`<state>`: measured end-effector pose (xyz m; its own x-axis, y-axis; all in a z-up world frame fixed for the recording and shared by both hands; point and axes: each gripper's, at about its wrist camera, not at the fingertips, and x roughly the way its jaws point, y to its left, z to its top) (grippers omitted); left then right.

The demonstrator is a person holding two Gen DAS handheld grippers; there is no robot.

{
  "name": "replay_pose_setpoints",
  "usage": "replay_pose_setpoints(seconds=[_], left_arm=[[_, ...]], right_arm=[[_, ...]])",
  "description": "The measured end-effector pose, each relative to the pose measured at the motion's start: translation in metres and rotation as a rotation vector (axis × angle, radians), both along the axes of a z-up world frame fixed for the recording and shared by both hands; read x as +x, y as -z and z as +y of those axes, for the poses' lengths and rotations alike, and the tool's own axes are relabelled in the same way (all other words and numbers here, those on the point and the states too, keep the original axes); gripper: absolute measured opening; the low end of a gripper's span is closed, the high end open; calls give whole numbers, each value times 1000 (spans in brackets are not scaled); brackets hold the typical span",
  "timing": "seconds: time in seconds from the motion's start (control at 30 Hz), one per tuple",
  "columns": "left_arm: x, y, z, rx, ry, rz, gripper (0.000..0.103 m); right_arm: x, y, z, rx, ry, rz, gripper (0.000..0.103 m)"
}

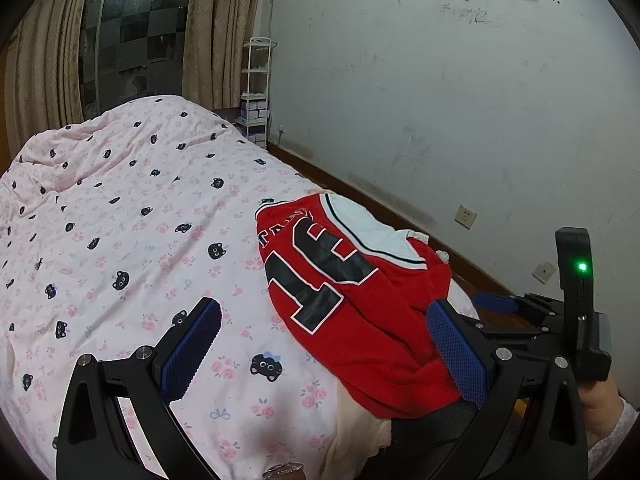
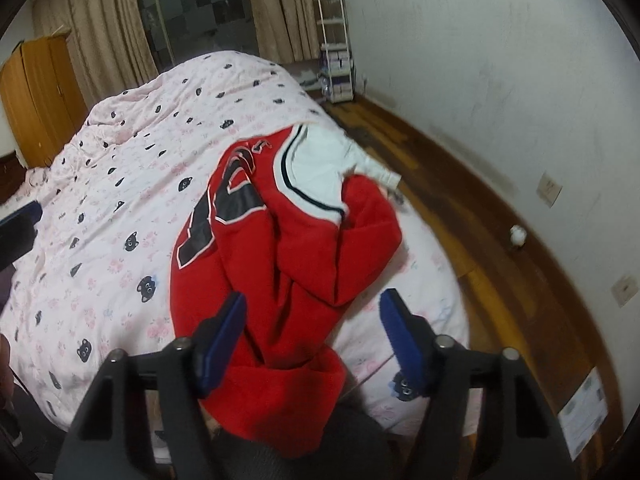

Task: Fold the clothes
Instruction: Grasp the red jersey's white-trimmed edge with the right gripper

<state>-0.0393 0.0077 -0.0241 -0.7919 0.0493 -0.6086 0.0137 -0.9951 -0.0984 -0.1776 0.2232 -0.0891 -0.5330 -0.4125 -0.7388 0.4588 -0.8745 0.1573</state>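
Pink cat-print bedding (image 2: 120, 184) carries a rumpled red jersey (image 2: 280, 264); right gripper (image 2: 312, 320) straddles its near fold, jaws apart, pads not pressing; left gripper (image 1: 324, 344) gapes beside it

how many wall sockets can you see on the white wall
2 in the right wrist view: an upper socket and a lower socket, both low on the wall. Others may be hidden.

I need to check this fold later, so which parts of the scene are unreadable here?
- Red jersey, left wrist view: near hem is hidden behind the left gripper.
- Jersey lettering, right wrist view: smeared by motion blur.
- Right gripper, right wrist view: pads straddle the cloth; contact unclear.
- Wall scribbles, left wrist view: too small.
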Motion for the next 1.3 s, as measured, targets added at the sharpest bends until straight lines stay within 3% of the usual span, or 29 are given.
replay_pose_setpoints(seconds=[0.2,0.33,0.67,0.93,1.3], left_arm=[[-6,10,-4,13,-13,-34,102],[-8,13,-7,14,-14,-42,102],[-11,17,-9,17,-10,-56,102],[-8,15,-15,5,-15,-53,102],[14,17,-54,-19,-102,-62,102]], right_arm=[[-20,22,-4,-15,-14,-55,43],[-29,27,-8,-14,-14,-59,38],[-30,27,-22,34,-46,-36,12],[-19,14,-32,-12,-99,-25,9],[-6,-13,-81,-224,-232,-117,9]])
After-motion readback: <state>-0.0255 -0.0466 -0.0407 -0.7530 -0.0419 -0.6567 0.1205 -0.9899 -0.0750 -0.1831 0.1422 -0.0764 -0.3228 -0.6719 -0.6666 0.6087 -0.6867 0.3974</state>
